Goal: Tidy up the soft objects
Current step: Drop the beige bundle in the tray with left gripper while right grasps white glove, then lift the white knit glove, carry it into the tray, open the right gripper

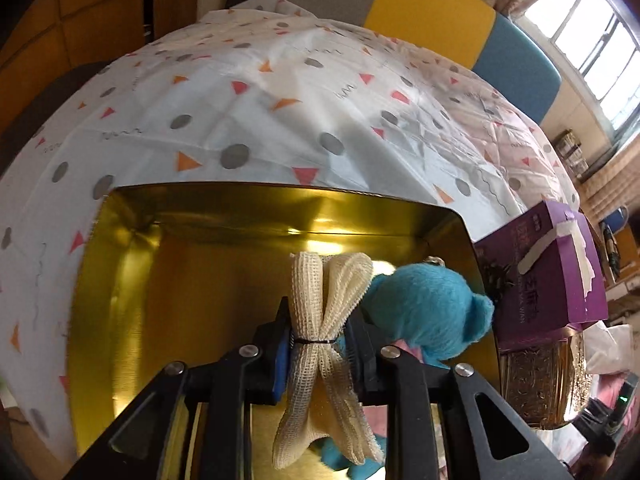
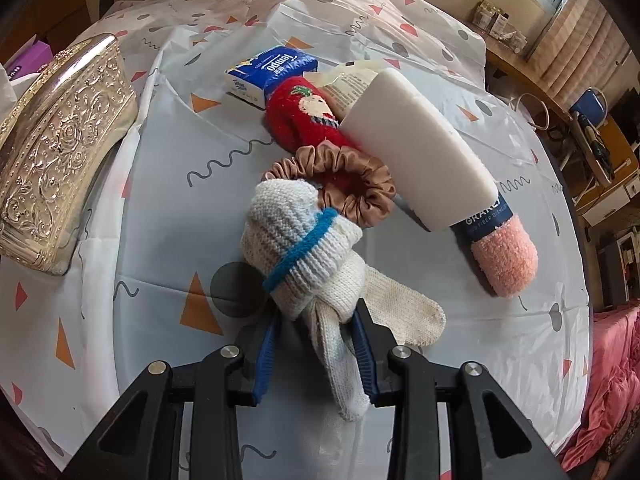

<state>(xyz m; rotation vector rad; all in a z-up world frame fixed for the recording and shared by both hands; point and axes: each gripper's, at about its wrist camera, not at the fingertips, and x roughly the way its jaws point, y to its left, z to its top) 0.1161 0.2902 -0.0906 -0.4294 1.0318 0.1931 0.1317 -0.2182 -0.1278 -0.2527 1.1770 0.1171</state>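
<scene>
Patterned tablecloth (image 2: 168,208) holds a "Tempo" tissue pack (image 2: 272,70); left fingers (image 1: 294,336) clench gauze bundle (image 1: 320,320), right fingers (image 2: 362,340) clench knit glove (image 2: 316,264).

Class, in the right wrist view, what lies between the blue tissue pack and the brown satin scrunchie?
In the right wrist view, a red fuzzy sock lies between the blue tissue pack and the brown satin scrunchie.

patterned tablecloth (image 2: 168,208) | purple box (image 1: 548,276) | windows (image 1: 592,36) | yellow panel (image 1: 428,8)
</scene>
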